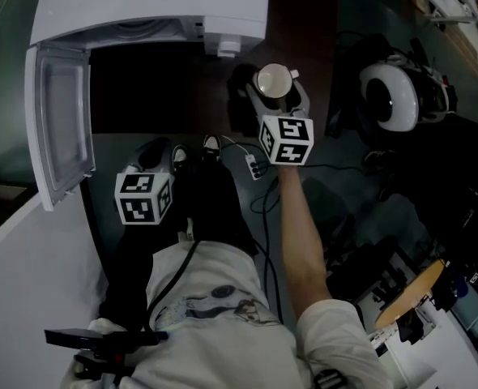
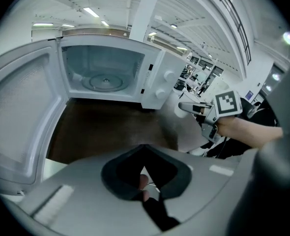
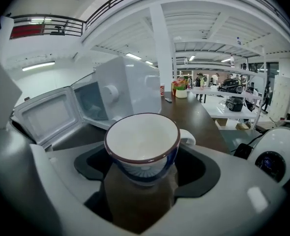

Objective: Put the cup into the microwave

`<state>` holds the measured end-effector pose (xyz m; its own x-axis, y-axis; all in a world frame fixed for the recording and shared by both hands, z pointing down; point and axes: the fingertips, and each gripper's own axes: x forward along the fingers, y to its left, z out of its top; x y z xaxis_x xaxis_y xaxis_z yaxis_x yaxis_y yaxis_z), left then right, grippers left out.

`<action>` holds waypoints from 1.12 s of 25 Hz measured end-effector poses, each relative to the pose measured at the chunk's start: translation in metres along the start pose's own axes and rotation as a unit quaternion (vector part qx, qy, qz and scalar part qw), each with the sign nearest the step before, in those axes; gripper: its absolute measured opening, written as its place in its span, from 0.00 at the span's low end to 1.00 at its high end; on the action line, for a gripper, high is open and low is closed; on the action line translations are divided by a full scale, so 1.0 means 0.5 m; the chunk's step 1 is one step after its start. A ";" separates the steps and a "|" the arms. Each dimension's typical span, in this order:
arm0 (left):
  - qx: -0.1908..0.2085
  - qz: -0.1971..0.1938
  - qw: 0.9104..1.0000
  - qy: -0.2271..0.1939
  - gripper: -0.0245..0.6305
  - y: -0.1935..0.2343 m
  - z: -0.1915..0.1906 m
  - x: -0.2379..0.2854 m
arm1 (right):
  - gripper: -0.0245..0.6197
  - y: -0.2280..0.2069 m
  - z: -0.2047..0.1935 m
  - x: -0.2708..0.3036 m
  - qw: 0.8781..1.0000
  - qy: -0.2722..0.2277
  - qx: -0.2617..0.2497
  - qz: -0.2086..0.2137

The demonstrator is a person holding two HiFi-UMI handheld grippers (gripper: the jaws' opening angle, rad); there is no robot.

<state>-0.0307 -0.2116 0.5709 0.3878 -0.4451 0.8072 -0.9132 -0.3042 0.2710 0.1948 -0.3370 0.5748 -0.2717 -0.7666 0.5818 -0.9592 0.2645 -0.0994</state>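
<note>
White cup [image 3: 141, 136] with a blue band sits clamped between the right gripper [image 3: 144, 163] jaws. Left gripper [image 2: 144, 149] jaws meet, empty; ahead of it, the microwave [image 2: 157, 80] stands open.

Dark brown table [image 2: 105, 127] stretches ahead of your left gripper [image 2: 144, 146], bearing a white microwave [image 2: 110, 73] whose door hangs open to that gripper's left. Far beyond your right gripper [image 3: 142, 156], a red can [image 3: 162, 90] and potted flowers [image 3: 180, 87] stand on the table.
</note>
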 end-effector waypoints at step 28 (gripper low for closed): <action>-0.139 0.067 0.988 -0.024 0.04 0.177 -0.135 -0.099 | 0.64 0.470 0.193 0.257 0.975 -0.046 -0.108 0.186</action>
<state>-0.1391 -0.1596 0.5904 0.2598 -0.5079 0.8213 -0.9533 0.0005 0.3019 -0.0732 -0.4298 0.5485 -0.6138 -0.6397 0.4627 -0.7561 0.6449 -0.1114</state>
